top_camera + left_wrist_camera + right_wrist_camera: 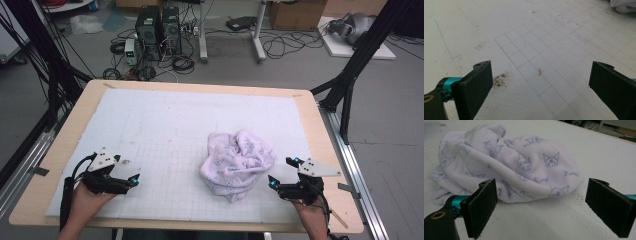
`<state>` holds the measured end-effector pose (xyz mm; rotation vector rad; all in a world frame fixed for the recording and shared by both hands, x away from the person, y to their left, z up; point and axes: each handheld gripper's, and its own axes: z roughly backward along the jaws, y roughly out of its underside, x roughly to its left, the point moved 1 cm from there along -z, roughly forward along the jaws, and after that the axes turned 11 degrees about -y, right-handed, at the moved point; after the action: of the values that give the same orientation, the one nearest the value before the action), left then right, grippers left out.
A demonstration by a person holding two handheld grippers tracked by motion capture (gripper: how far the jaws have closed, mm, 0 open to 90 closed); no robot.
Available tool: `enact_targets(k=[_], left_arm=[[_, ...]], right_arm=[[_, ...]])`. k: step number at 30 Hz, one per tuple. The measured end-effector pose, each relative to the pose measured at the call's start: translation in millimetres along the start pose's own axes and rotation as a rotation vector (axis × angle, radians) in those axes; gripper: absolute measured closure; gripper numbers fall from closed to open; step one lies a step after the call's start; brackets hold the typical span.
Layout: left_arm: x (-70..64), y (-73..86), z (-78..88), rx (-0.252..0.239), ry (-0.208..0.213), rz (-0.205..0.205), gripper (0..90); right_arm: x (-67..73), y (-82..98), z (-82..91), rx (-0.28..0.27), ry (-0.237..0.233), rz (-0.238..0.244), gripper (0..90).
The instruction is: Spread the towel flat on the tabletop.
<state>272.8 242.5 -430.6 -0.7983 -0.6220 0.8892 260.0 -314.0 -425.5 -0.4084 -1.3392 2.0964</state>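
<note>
Right gripper (278, 176) has its jaws spread wide and empty, with the crumpled towel (237, 164) just beside it at ten o'clock, near the mat's (165, 120) middle. Left gripper (131, 180) is likewise open, well apart at the towel's nine o'clock. I judge I should pinch a loose edge, not the bunched middle, then lift gently
</note>
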Motion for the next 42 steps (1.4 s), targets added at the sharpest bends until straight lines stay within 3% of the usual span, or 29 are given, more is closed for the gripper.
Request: enact_targets(k=[15,21,28,32,33,37,39,40,42], left_arm=[[1.2,1.3,0.9,0.005,-0.014,0.001,5.8],[-0.9,1.7,2.7,-0.007,-0.024,0.020,5.9],[-3.2,1.1,2.2,-0.008,-0.023,0.019,5.8],[-1.4,1.7,2.1,-0.008,-0.022,0.019,5.8],[-1.2,1.9,2.3,-0.007,-0.025,0.022,5.9],[0.0,2.3,2.7,-0.008,-0.027,0.025,5.8],[0.1,2.4,2.4,-0.006,-0.025,0.025,5.8],[-0.1,2.2,2.1,-0.007,-0.024,0.022,5.8],[-0.4,2.1,2.0,-0.003,-0.022,0.014,5.9]], right_arm=[[-0.7,-3.2,0.9,-0.020,-0.027,-0.015,9.7],[2.2,-12.1,-0.7,-0.020,-0.068,-0.004,9.8],[4.6,-35.8,-10.5,-0.015,-0.118,0.021,9.8],[6.1,-52.9,-24.3,0.003,-0.157,0.042,9.8],[5.9,-60.0,-36.7,0.026,-0.181,0.055,9.8],[5.6,-62.8,-54.2,0.064,-0.206,0.066,9.8],[7.3,-61.4,-67.4,0.102,-0.232,0.060,9.9],[8.2,-57.8,-82.1,0.159,-0.253,0.065,9.9],[9.9,-55.3,-91.4,0.207,-0.267,0.053,10.3]])
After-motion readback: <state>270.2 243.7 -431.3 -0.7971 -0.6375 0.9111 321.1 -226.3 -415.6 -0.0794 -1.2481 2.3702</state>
